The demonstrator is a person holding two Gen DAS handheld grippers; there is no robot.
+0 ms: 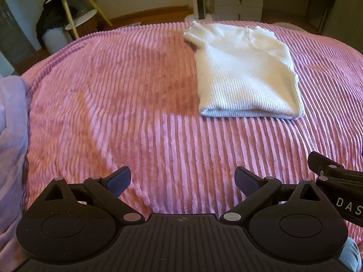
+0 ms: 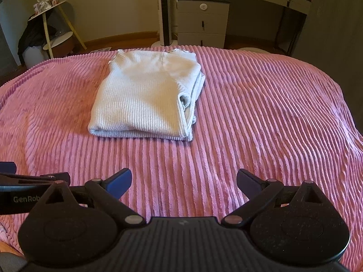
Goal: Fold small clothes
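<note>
White ribbed knit, one folded sweater [image 2: 145, 95], lies flat on one pink corduroy blanket [image 2: 261, 117], toward its far edge. Two grippers hover over the near part, well apart from it: the left gripper [image 1: 182, 180] and the right gripper [image 2: 184, 182], both spread wide and holding nothing.

A big bed with a fuzzy pink striped blanket [image 2: 261, 113] fills both views. On it lies a white ribbed knit sweater [image 2: 145, 95] — folded into a neat, flat square near the far edge. A soft pale purple cloth [image 1: 11, 147] sits on the blanket's left side — bunched up.
</note>
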